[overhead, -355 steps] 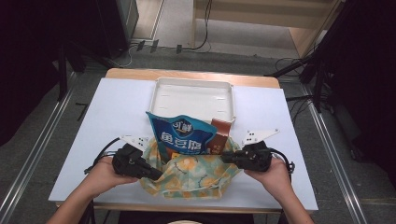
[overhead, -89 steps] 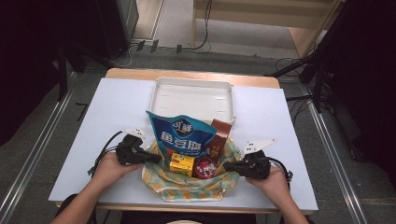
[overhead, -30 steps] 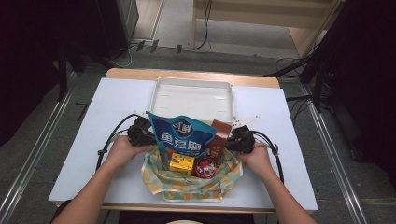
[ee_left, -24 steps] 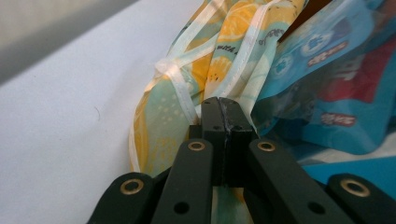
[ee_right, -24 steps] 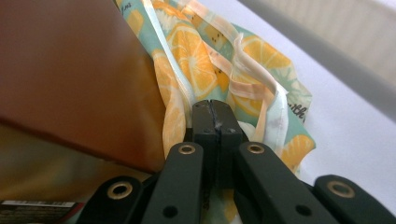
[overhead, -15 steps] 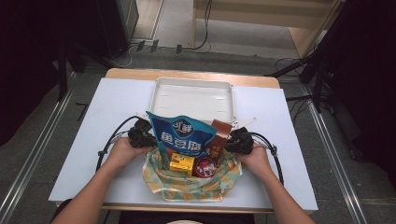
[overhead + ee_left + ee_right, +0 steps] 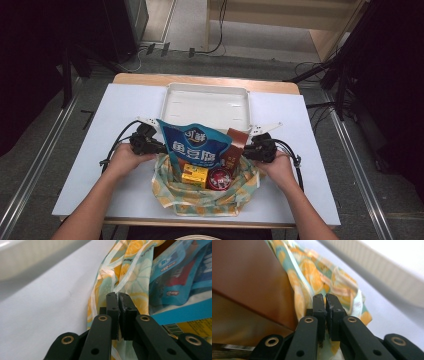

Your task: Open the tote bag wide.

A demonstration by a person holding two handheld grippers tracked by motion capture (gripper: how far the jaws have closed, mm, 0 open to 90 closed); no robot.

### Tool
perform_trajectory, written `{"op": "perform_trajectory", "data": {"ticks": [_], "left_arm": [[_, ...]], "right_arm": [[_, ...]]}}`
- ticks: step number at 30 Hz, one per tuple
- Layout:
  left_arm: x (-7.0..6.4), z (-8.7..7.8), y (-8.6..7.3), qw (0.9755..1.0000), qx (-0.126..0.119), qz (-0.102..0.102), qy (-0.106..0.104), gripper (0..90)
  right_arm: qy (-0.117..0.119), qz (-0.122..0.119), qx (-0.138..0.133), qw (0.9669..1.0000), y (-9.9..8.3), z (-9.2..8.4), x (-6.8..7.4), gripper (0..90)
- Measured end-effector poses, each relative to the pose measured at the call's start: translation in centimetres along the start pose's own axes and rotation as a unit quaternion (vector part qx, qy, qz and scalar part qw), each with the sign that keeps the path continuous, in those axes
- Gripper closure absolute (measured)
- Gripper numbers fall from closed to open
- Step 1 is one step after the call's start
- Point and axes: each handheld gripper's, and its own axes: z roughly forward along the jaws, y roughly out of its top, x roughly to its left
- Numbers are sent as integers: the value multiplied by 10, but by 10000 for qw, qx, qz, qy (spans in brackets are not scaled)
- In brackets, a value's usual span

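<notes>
Printed cloth bag [image 7: 205, 192] at near table edge, centred between both hands, mouth open upward. Left gripper [image 7: 159, 148] at bag's left rim, right gripper [image 7: 246, 151] at right rim. Inside bag: yellow box [image 7: 194, 175] and red round tin [image 7: 219, 177] low at front; blue snack pouch [image 7: 196, 145] upright behind them, leaning left; brown carton [image 7: 234, 149] upright at right, just beside right gripper. In left gripper view, jaws nearly together, thin fold of bag fabric [image 7: 117, 277] pinched at tips, jaws just been easing apart; pouch to right of jaws. In right gripper view, jaws likewise nearly together on bag fabric [image 7: 317, 277], just been easing apart; carton wall close on left. White tray [image 7: 207, 102] beyond bag, apart from it. White table top [image 7: 125, 105] under all; wooden edge [image 7: 205, 80] at far side.
</notes>
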Motion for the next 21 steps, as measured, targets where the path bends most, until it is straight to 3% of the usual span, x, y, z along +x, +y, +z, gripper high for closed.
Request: {"op": "perform_trajectory", "data": {"ticks": [9, 13, 17, 21], "left_arm": [[-9, -14, 2, 9999, -109, 75, 98, 778], [-13, -23, 3, 9996, -241, 128, 64, 694], [-17, -29, 3, 9990, -369, 234, 115, 646], [-21, -34, 6, 9988, -286, 355, 185, 615]], "right_arm": [[-156, 53, -152, 9997, 6, -15, 2, 826], [-198, 135, -302, 9993, 8, -22, -1, 745], [-318, 196, -227, 9990, 6, -27, -3, 644], [-415, 247, -182, 9987, 5, -29, -6, 571]]}}
